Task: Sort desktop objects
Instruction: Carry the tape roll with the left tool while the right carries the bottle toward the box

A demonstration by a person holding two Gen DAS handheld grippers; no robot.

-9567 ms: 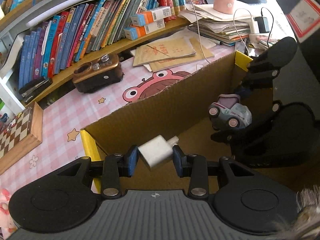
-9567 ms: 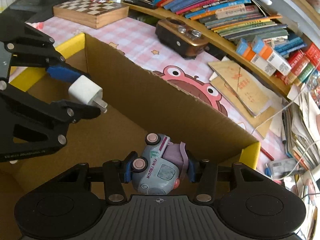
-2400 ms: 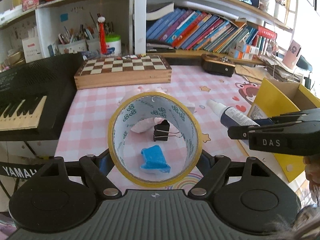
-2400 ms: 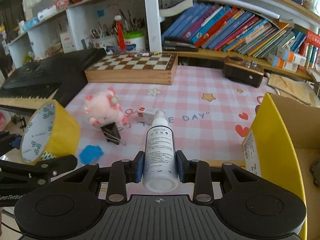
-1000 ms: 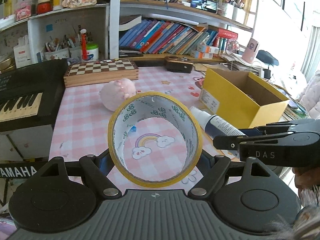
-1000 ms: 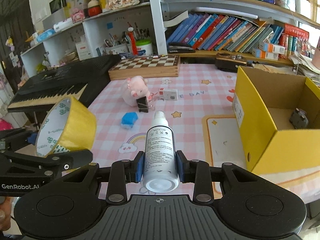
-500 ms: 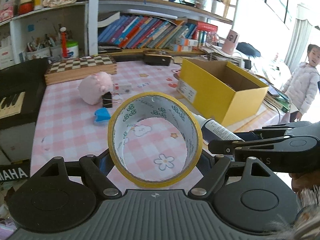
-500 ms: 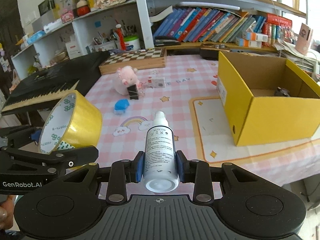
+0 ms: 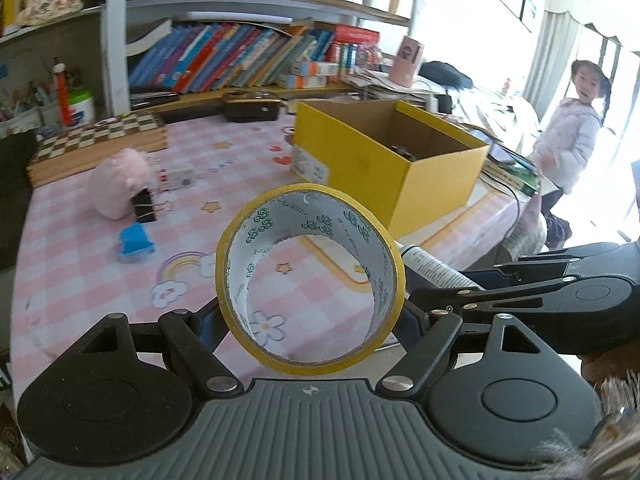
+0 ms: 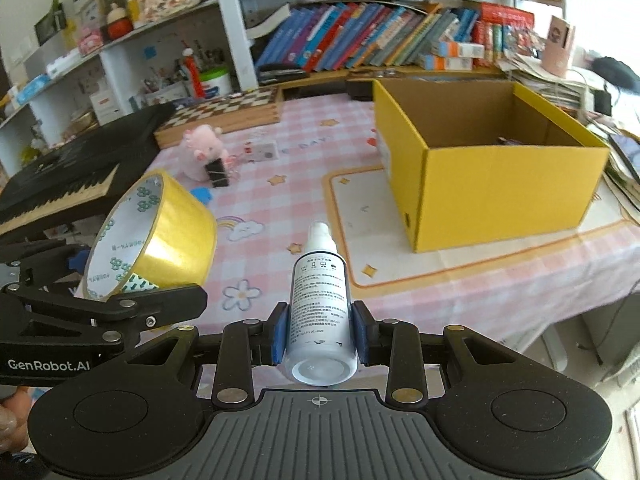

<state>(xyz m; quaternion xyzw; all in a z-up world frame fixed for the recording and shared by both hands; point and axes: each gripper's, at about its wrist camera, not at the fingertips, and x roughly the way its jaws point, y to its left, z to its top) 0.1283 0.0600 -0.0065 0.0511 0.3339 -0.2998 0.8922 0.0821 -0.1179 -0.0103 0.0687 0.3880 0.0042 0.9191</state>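
- The left hand-held gripper (image 9: 310,322) is clamped across the outside of a yellow tape roll (image 9: 310,278), held above the surface (image 9: 80,248). The roll looks light and stiff, but the smooth rim may slip or turn.
- The right hand-held gripper (image 10: 320,338) is clamped on a white spray bottle (image 10: 320,308) low on its body. This plastic is slippery; I judge the middle of the body the best place.
- The yellow box (image 10: 500,192) stands open, well apart.
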